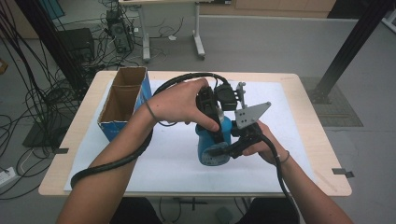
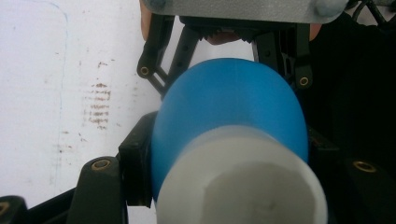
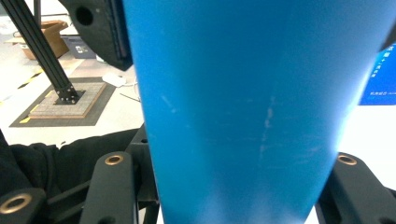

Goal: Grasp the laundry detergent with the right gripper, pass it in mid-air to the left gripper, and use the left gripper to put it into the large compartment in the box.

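Note:
A blue bottle (image 1: 211, 148) with a white cap (image 2: 243, 184) stands on the white mat (image 1: 168, 158) near the table's middle. My left gripper (image 1: 217, 129) comes down from above and is shut on the bottle's top, its pads (image 2: 136, 164) pressing the blue shoulder (image 2: 229, 102) beside the cap. My right gripper (image 1: 223, 150) reaches in from the right and is shut on the bottle's body (image 3: 243, 107), with a black jaw on each side. In the left gripper view the right gripper (image 2: 224, 44) shows beyond the bottle under its grey plate (image 2: 243, 8).
An open cardboard box (image 1: 122, 95) with blue sides stands at the table's left. The wooden table edge (image 1: 327, 154) frames the mat. Cables trail from both grippers, the left one looping over the forearm (image 1: 116, 161). A black frame post (image 1: 348, 51) rises at back right.

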A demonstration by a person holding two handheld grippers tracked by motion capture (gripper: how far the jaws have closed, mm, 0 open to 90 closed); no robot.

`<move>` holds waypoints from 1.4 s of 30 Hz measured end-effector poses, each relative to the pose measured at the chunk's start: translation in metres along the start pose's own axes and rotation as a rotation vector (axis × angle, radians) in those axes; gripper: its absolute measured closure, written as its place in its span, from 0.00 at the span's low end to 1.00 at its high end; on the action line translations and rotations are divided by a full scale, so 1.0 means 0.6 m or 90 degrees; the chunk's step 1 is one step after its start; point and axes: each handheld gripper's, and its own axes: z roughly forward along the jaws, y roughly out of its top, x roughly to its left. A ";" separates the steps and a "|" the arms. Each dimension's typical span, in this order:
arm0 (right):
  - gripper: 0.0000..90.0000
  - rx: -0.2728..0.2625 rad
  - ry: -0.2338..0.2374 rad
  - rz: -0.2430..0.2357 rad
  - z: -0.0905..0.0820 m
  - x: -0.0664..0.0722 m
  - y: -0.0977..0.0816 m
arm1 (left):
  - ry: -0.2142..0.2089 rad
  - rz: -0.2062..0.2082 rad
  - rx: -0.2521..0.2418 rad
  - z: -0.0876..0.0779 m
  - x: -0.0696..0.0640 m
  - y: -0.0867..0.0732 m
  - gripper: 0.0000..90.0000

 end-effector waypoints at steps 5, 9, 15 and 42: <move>0.50 0.001 -0.001 -0.002 0.001 0.000 0.000 | 0.000 0.000 0.001 0.000 0.000 -0.001 0.42; 0.50 0.000 -0.001 -0.002 0.001 0.000 0.000 | 0.000 -0.001 0.000 -0.001 0.000 0.000 0.42; 0.50 0.000 -0.001 -0.001 -0.001 0.001 0.000 | -0.001 -0.002 -0.002 -0.001 0.000 0.000 0.42; 0.50 -0.002 0.006 -0.001 0.003 -0.004 0.000 | -0.002 -0.011 -0.003 0.000 0.004 -0.004 0.42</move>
